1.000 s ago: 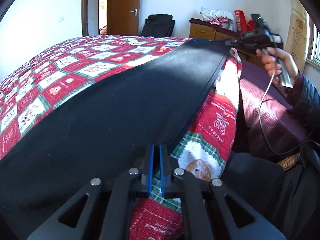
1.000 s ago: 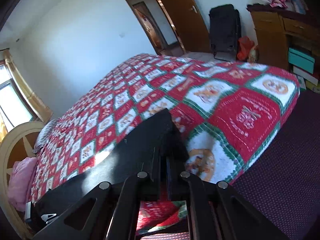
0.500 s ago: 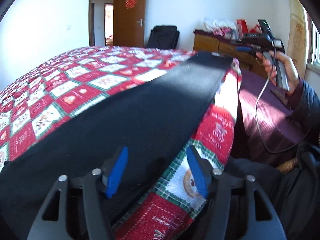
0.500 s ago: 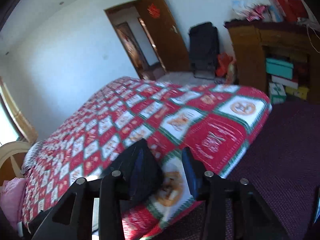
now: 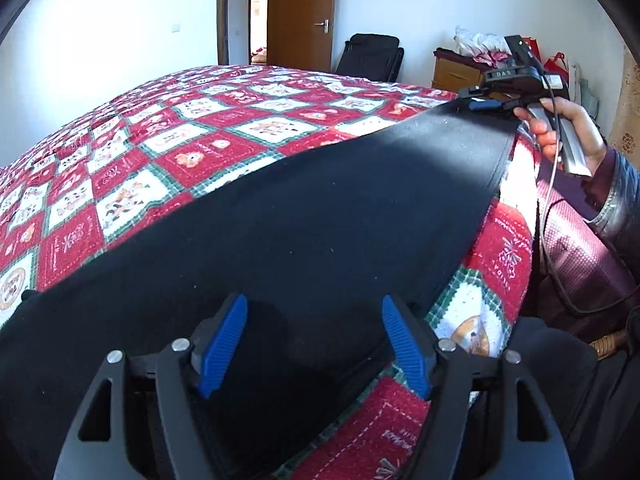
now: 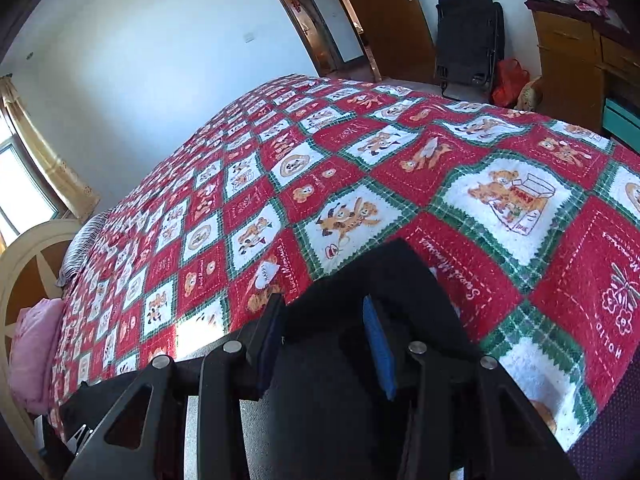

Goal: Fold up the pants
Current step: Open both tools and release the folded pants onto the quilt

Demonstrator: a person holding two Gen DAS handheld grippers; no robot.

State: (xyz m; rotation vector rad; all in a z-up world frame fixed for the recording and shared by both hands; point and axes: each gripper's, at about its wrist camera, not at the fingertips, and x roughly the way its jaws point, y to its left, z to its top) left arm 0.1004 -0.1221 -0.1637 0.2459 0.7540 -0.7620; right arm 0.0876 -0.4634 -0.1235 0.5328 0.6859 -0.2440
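Black pants lie flat and stretched out along the near edge of a bed with a red, white and green patchwork quilt. My left gripper is open, its blue pads hovering over the wider end of the pants. My right gripper is open over the narrow leg end; it also shows in the left wrist view, held by a hand above the far end of the pants.
The quilt's edge drops to a purple floor mat on the right. A wooden dresser, a black chair and an open door stand beyond the bed. A pink pillow lies by the headboard.
Both grippers were shut on the pants' edge a second ago; both opened and let go. The pants now lie flat on the quilt, and both grippers have lifted slightly over them.
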